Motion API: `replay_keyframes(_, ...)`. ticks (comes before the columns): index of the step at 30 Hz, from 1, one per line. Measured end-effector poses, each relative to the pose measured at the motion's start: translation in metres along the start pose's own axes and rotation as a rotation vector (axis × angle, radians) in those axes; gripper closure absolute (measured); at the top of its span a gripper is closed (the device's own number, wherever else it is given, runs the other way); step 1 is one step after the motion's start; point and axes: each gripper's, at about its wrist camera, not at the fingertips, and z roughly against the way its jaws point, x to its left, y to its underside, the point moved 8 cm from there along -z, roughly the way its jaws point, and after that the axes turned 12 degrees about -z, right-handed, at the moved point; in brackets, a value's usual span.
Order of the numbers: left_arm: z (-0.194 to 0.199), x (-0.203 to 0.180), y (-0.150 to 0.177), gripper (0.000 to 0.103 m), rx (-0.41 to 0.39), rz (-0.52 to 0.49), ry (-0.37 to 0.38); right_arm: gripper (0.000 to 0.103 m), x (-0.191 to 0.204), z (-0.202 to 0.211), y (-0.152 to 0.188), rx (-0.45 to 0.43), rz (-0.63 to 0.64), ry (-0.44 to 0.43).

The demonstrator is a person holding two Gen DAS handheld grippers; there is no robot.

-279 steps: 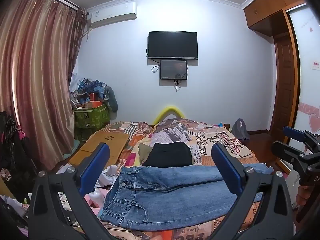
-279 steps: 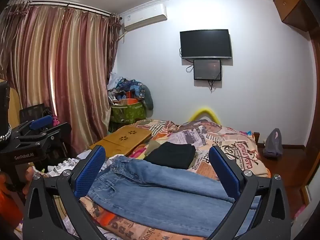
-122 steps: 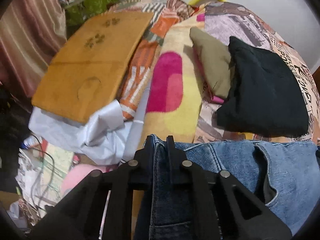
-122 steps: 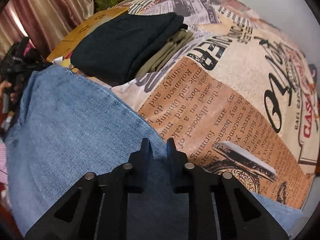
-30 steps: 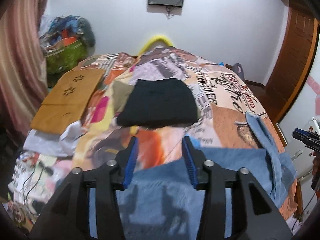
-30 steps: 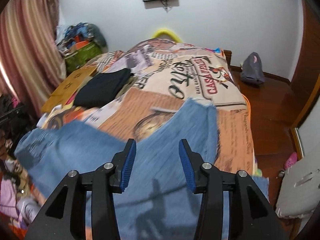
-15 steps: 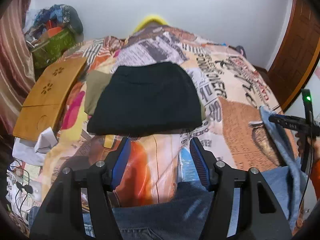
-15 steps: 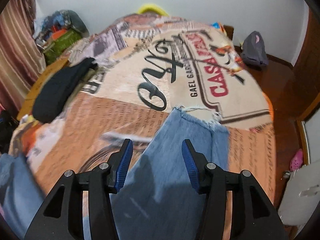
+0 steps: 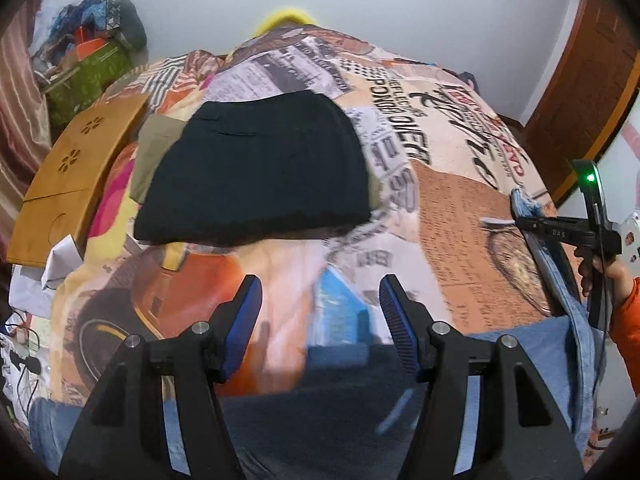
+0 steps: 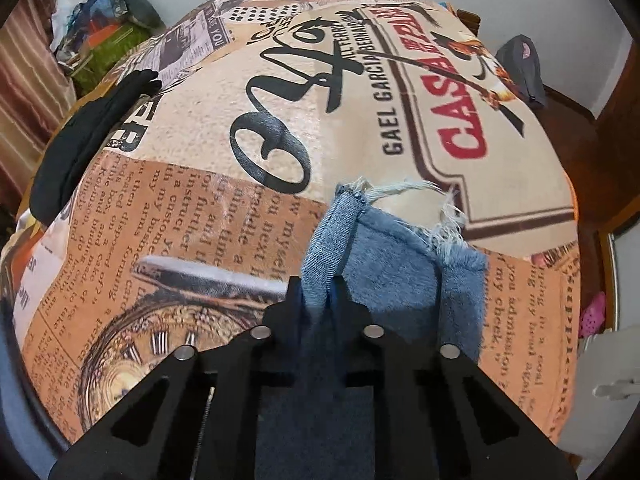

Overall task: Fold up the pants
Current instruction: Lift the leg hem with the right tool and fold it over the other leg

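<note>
— Where are the jeans [image 9: 532, 352] lying?

— Across the near edge of the bed [image 9: 452, 216], on its printed newspaper-style cover. The denim spreads under the left gripper [image 9: 320, 312] and runs off to the right, where one leg rises toward the right gripper [image 10: 323, 284].

— What is the right gripper doing?

— Its jaws are closing on the frayed hem [image 10: 400, 236] of that leg; a fold of denim stands pinched between the fingers, and the rest of the hem sags open just to the right.

— And the left one?

— Jaws apart, blue pads [image 9: 244, 320] showing, nothing between them. It hangs over the near edge of the denim without touching it, as far as I can tell.

— Anything else on the bed?

— A folded black garment [image 9: 260, 176] farther back, on top of an olive one [image 9: 154, 152]. A wooden board [image 9: 68, 176] lies at the far left.
</note>
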Motion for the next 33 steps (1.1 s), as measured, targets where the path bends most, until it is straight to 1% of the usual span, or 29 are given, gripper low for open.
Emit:
replay_keyframes(2,0.004,-0.014,0.001,0.042,0.004,-0.002,0.032,0.094,-0.005,0.01,0.0,-0.025,-0.008,0.01)
replay_keyframes(3,0.008,-0.026,0.002,0.042,0.007,-0.013,0.054,0.094,-0.01,0.019,-0.002,-0.047,-0.022,0.006)
replay_keyframes(5,0.015,-0.047,0.003,0.042,0.006,-0.043,0.072,0.094,-0.018,0.041,-0.008,-0.089,-0.056,-0.017)
replay_keyframes(11,0.043,-0.121,0.008,0.042,0.006,-0.127,0.167,0.095,-0.049,0.135,-0.001,-0.216,-0.09,-0.017)
replay_keyframes(14,0.054,-0.159,0.012,0.042,0.01,-0.153,0.235,0.095,-0.06,0.173,0.005,-0.268,-0.112,-0.023)
replay_keyframes(16,0.06,-0.185,0.017,0.042,0.022,-0.149,0.299,0.095,-0.071,0.196,0.016,-0.294,-0.125,-0.025)
replay_keyframes(18,0.063,-0.208,0.022,0.042,0.036,-0.148,0.364,0.095,-0.079,0.209,0.026,-0.307,-0.14,-0.023)
replay_keyframes(19,0.064,-0.22,0.025,0.042,0.044,-0.163,0.378,0.095,-0.086,0.215,0.031,-0.311,-0.15,-0.021)
replay_keyframes(24,0.063,-0.268,0.043,0.043,0.07,-0.285,0.372,0.095,-0.104,0.222,0.047,-0.318,-0.203,-0.04)
replay_keyframes(25,0.061,-0.275,0.047,0.047,0.079,-0.31,0.365,0.095,-0.11,0.225,0.051,-0.32,-0.214,-0.043)
replay_keyframes(26,0.059,-0.28,0.049,0.062,0.082,-0.331,0.352,0.095,-0.113,0.228,0.055,-0.321,-0.221,-0.046)
replay_keyframes(27,0.057,-0.284,0.051,0.081,0.086,-0.355,0.334,0.095,-0.116,0.23,0.056,-0.323,-0.227,-0.05)
replay_keyframes(28,0.055,-0.287,0.052,0.088,0.086,-0.372,0.325,0.095,-0.118,0.231,0.057,-0.327,-0.235,-0.055)
replay_keyframes(30,0.059,-0.29,0.047,0.098,0.053,-0.384,0.304,0.095,-0.118,0.235,0.058,-0.327,-0.248,-0.085)
replay_keyframes(33,0.071,-0.287,0.036,0.1,-0.004,-0.387,0.265,0.095,-0.113,0.242,0.053,-0.352,-0.228,-0.087)
